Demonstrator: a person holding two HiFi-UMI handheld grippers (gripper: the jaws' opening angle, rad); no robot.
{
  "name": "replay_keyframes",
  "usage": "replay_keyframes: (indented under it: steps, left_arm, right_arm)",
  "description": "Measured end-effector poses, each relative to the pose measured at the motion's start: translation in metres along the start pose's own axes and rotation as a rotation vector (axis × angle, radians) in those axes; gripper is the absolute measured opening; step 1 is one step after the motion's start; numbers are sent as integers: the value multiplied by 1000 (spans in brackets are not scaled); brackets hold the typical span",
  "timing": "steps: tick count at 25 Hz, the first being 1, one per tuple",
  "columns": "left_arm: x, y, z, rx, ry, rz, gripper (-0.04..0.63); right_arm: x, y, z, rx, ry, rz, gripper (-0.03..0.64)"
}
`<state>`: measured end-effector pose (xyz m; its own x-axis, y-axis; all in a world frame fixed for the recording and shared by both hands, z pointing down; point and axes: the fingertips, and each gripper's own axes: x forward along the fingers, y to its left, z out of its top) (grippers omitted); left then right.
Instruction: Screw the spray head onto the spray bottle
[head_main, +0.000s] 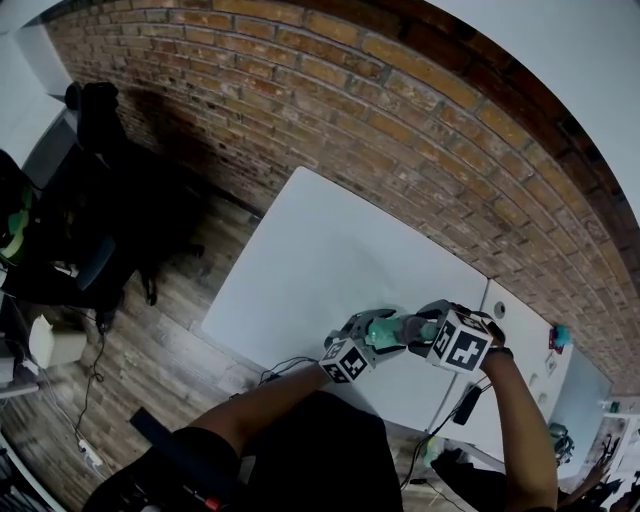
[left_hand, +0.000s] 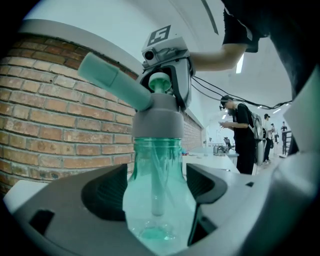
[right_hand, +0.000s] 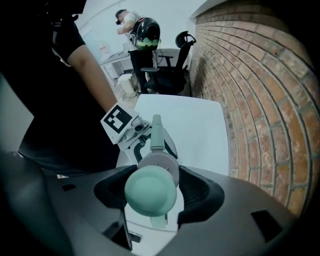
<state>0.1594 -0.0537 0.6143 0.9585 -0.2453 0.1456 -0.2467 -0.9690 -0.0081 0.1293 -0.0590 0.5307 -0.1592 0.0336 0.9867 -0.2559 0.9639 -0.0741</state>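
Two grippers meet low in the middle of the head view, above the near edge of a white table (head_main: 330, 250). The left gripper (head_main: 374, 333) reaches in roughly level, its jaws pinched on the belly of the translucent teal spray bottle (left_hand: 157, 200), which stands upright in the air, clear of the tabletop. The right gripper (right_hand: 152, 186) comes down from above with its jaws closed on the spray head (left_hand: 157, 117), whose grey collar sits over the bottle's neck (how far it is threaded on cannot be told). The pale teal nozzle (left_hand: 107, 80) juts toward the upper left of the left gripper view. In the right gripper view the head's rounded teal top fills the gap between the jaws and hides the bottle below it, with part of the left gripper showing beyond. A brick wall (head_main: 400, 120) runs along the far side of the table, wooden floor (head_main: 170, 330) lies at lower left, and a black office chair (head_main: 100, 120) stands at upper left. A dark cable (head_main: 285, 367) hangs off the table's near edge. A second white table (head_main: 535, 335) adjoins at the right, with a small teal object (head_main: 562, 336) on it. People (left_hand: 242, 135) in dark clothes stand in the background at the right of the left gripper view.
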Motion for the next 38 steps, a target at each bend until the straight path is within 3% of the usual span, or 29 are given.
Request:
replay_keyframes:
  steps: [8,21,26,38]
  left_arm:
    - [-1,-1,0,-9,2,0,350]
    - [-1,0,0,-8,-1,4,350]
    - [-1,0,0,-7,-4,2,350]
    - [0,-1,-1,-12,0,-8,350]
  right_arm:
    - [3,-1,0,173,-23,18,264]
    - [4,-6,-1,400,-72,-27,264]
    - [4,-6,-1,400,-74,-35,264]
    - [-3,-5,2,275,-81,-47,268]
